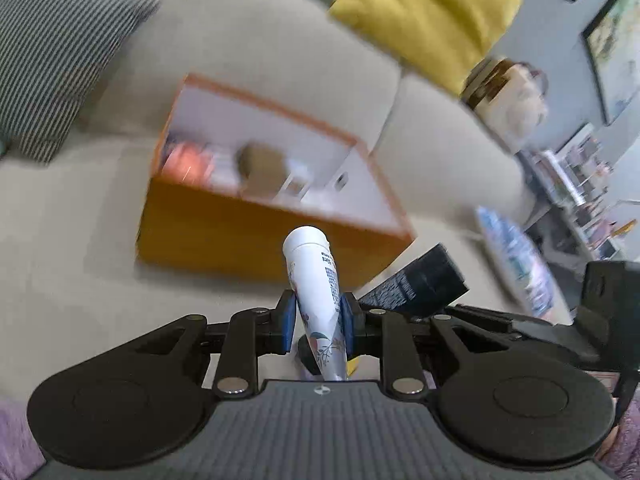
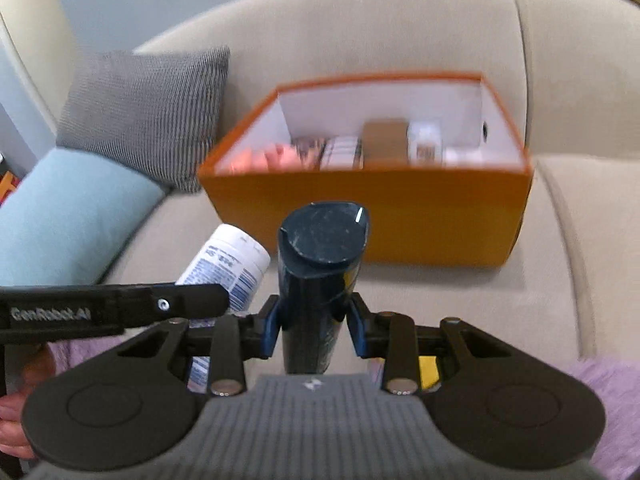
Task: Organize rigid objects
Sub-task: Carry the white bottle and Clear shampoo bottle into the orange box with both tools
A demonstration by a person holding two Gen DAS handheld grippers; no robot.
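My left gripper (image 1: 319, 322) is shut on a white tube (image 1: 316, 280) with a floral print, cap pointing forward toward an orange box (image 1: 248, 228) on the beige sofa. My right gripper (image 2: 314, 326) is shut on a dark blue bottle (image 2: 320, 256) with a flip cap, held in front of the same orange box (image 2: 400, 220). The box is open, white inside, and holds several items along its far side. In the right wrist view the white tube (image 2: 232, 264) shows at the left, behind the left gripper's black body. A black carton (image 1: 420, 284) lies right of the left gripper.
Grey striped cushion (image 1: 52, 60), also in the right wrist view (image 2: 152, 116), and a light blue cushion (image 2: 68, 212) lie left of the box. A yellow cushion (image 1: 428, 12) sits on the sofa back. A blue-and-white packet (image 1: 516, 256) lies at the right.
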